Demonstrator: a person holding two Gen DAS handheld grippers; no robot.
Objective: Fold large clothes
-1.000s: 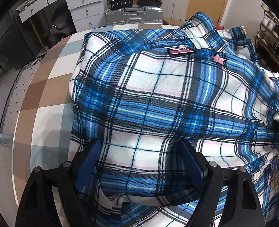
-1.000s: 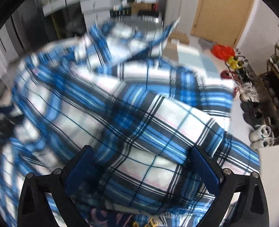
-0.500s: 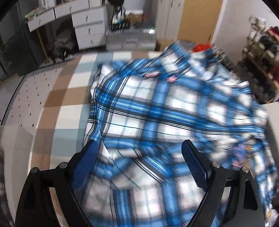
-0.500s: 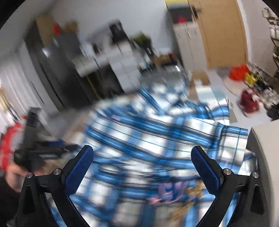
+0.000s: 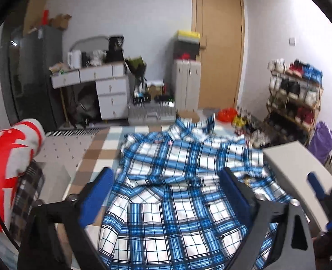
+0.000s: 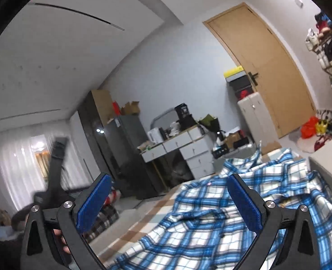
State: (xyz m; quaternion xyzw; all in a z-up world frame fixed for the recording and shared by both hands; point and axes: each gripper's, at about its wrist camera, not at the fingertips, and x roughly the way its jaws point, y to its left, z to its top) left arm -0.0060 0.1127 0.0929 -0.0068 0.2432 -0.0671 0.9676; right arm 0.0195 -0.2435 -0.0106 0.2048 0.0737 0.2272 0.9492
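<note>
The blue plaid shirt (image 5: 179, 191) is lying spread and partly folded on the checked mat (image 5: 91, 157), collar at the far end. The left gripper (image 5: 166, 193) is hovering above its near half, its jaws opening wide with nothing pinched between them. The right gripper (image 6: 169, 200) is pointing level across the room, jaws spread and gripping nothing. Judging by this, the person is between folds. The next move is calling for both grippers to descend and pinch a fresh edge.
</note>
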